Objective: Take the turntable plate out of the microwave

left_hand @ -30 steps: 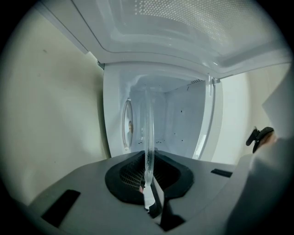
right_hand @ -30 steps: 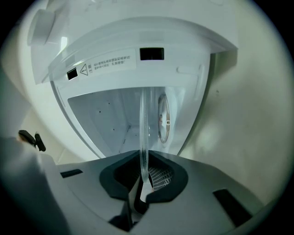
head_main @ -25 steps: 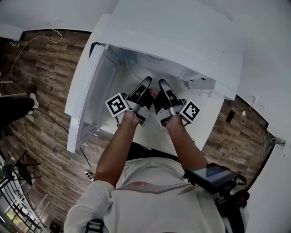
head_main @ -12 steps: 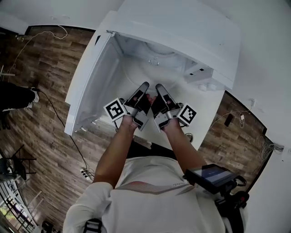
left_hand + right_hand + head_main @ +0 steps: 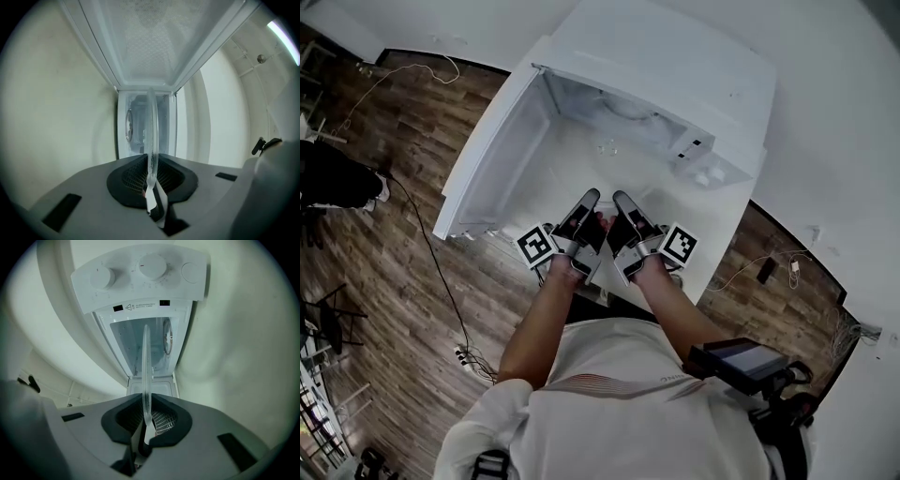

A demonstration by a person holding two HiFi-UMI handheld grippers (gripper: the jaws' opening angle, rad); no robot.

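The white microwave [image 5: 675,66] stands with its door [image 5: 487,150] swung open to the left. The clear glass turntable plate [image 5: 151,131] shows edge-on as a thin upright line in the left gripper view, with my left gripper [image 5: 151,187] shut on its rim. In the right gripper view the plate [image 5: 145,366] shows the same way, with my right gripper [image 5: 145,427] shut on its rim. In the head view my left gripper [image 5: 586,200] and right gripper [image 5: 620,199] sit side by side, level, just in front of the cavity mouth. The glass itself is hardly visible there.
The control panel with two knobs [image 5: 101,276] is on the microwave's right side. A small hub [image 5: 607,145] lies on the cavity floor. The microwave rests on a white counter [image 5: 712,244]. Cables [image 5: 431,262] run over the wood floor, and a person in dark clothes [image 5: 333,178] is at the left.
Both grippers have drawn back together out of the cavity toward my body, bringing the plate with them. The cavity now lies farther ahead of the fingertips.
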